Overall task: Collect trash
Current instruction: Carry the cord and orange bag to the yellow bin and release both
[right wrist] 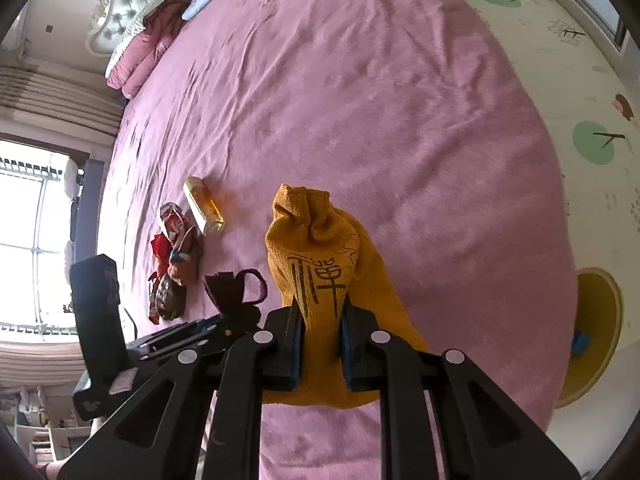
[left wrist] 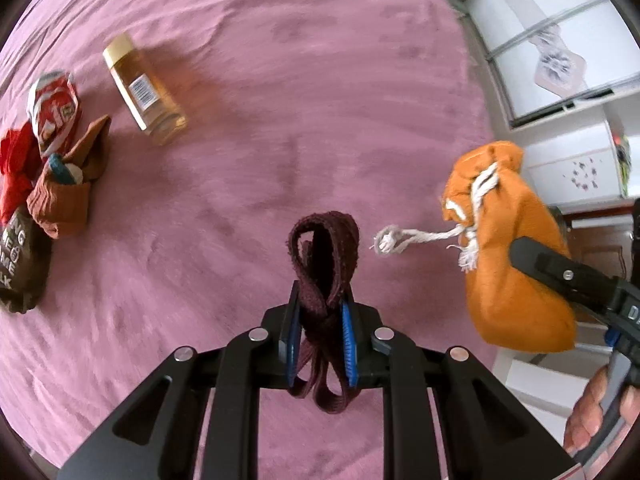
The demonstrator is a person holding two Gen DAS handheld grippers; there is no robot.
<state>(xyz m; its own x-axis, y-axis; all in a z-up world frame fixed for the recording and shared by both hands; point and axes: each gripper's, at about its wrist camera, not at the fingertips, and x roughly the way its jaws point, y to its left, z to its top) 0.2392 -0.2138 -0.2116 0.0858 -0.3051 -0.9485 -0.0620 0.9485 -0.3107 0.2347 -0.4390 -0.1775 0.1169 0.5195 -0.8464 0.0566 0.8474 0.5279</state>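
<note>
While both of my claws are loaded, most of the trash looks to me uncollected. My left claw (left wrist: pixel 320 312) is clamped on a dark maroon cloth band (left wrist: pixel 324 256), lifted clear of the pink bed cover (left wrist: pixel 280 100). My right claw (right wrist: pixel 320 344) grips an orange drawstring pouch (right wrist: pixel 320 264) by its lower half, neck up, its white cord (left wrist: pixel 416 236) hanging loose toward the band. I cannot tell whether the pouch is trash or the bag meant to receive it; its mouth looks cinched.

Left lying on the bed are a clear amber bottle (left wrist: pixel 144 88) on its side, a crumpled red and white can (left wrist: pixel 54 108) near it, and a heap touching the can: a brown sock (left wrist: pixel 68 196), something red (left wrist: pixel 14 176), and a dark printed packet (left wrist: pixel 18 256).

Nothing blocks the way to that heap, but neither claw is free. A yellow bin (right wrist: pixel 596 336) stands beyond the bed's edge at right, which I judge the likely drop point.
</note>
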